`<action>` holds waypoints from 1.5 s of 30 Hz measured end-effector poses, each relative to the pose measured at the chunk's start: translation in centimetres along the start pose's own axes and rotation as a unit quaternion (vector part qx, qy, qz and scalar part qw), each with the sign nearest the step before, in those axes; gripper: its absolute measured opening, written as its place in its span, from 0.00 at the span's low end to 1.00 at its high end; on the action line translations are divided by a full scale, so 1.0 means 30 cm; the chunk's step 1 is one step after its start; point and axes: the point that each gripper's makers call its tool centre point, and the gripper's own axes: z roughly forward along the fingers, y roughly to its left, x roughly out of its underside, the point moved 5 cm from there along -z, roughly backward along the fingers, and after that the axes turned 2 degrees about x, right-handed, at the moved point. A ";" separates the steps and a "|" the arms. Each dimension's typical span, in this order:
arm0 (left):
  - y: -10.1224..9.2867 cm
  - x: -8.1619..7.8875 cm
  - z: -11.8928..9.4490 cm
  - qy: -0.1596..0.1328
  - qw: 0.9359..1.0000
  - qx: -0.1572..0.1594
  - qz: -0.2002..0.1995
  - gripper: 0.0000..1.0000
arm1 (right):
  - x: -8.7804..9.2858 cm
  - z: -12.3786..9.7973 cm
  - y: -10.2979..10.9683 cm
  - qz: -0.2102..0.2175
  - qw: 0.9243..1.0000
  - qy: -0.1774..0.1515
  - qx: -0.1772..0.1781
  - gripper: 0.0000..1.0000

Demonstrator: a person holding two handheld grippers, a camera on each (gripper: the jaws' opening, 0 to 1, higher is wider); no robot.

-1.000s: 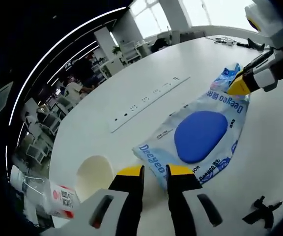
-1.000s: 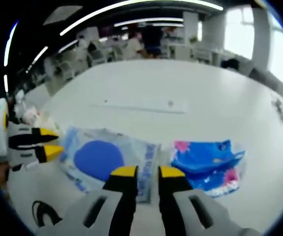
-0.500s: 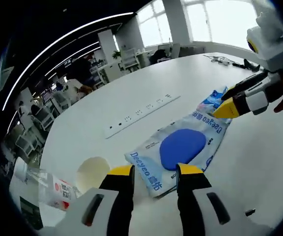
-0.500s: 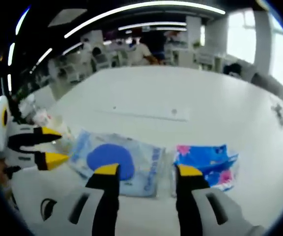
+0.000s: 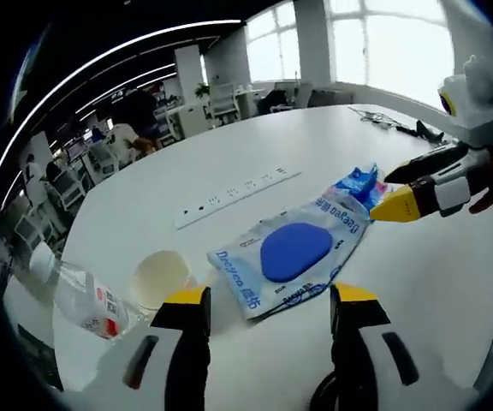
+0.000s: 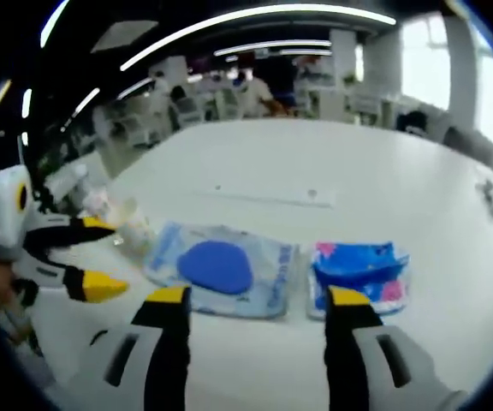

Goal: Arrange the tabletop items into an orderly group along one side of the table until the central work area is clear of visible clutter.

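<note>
A pale wipes pack with a blue oval lid point(image 5: 294, 253) point(image 6: 221, 267) lies flat on the white table point(image 5: 229, 145). A smaller blue packet with pink print point(image 5: 358, 181) point(image 6: 358, 265) lies right beside it. My left gripper point(image 5: 272, 295) is open, its jaws wide apart above the table just short of the wipes pack, holding nothing. In the right gripper view it point(image 6: 109, 257) comes in from the left. My right gripper point(image 6: 259, 297) is open too, hovering in front of both packs; in the left gripper view it point(image 5: 388, 193) sits beside the blue packet.
A paper cup point(image 5: 163, 276) stands left of the wipes pack, with a plastic bottle point(image 5: 80, 295) lying beyond it near the table edge. A white power strip point(image 5: 238, 188) point(image 6: 276, 197) runs across the table's middle. Cables point(image 5: 400, 124) lie far off. People and desks fill the room behind.
Both grippers' jaws have spread from nearly together to wide apart. Both cameras have pulled back from the packs, so the packs look smaller.
</note>
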 end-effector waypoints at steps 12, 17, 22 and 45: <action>-0.020 0.034 -0.093 -0.014 1.000 0.023 -0.007 0.67 | 0.061 -0.070 0.070 -0.003 0.999 0.007 -0.032 0.79; -0.014 0.040 -0.132 -0.024 0.999 0.027 -0.028 0.70 | 0.089 -0.097 0.110 -0.008 0.998 0.015 -0.053 0.80; -0.002 0.048 -0.170 -0.031 0.998 0.026 -0.047 0.74 | 0.123 -0.113 0.149 -0.016 0.997 0.027 -0.072 0.82; 0.002 0.090 -0.297 -0.060 0.996 0.041 -0.053 1.00 | 0.259 -0.130 0.299 -0.045 0.991 0.059 -0.115 0.84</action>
